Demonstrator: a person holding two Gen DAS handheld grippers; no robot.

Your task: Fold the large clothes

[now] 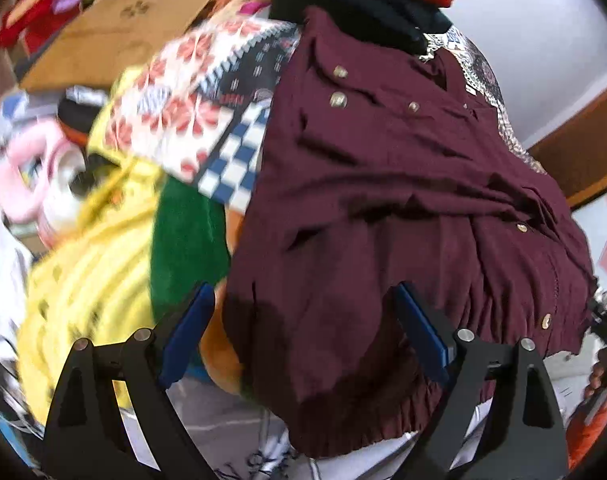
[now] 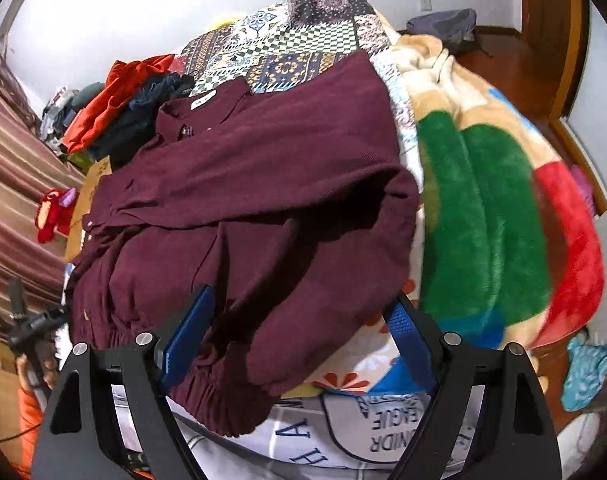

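A large maroon jacket (image 1: 403,208) with brass snap buttons lies spread on the bed, its elastic hem toward me. It also shows in the right wrist view (image 2: 263,184), with one sleeve folded across the body. My left gripper (image 1: 303,304) is open, its blue pads hovering over the hem and holding nothing. My right gripper (image 2: 299,308) is open too, above the lower sleeve and cuff, holding nothing.
A patchwork quilt (image 2: 303,40) covers the bed. A pile of red and dark clothes (image 2: 119,96) sits at the far side. A thick green, red and cream blanket (image 2: 495,200) lies to the right. A yellow garment (image 1: 91,264) and a cardboard sheet (image 1: 115,36) lie to the left.
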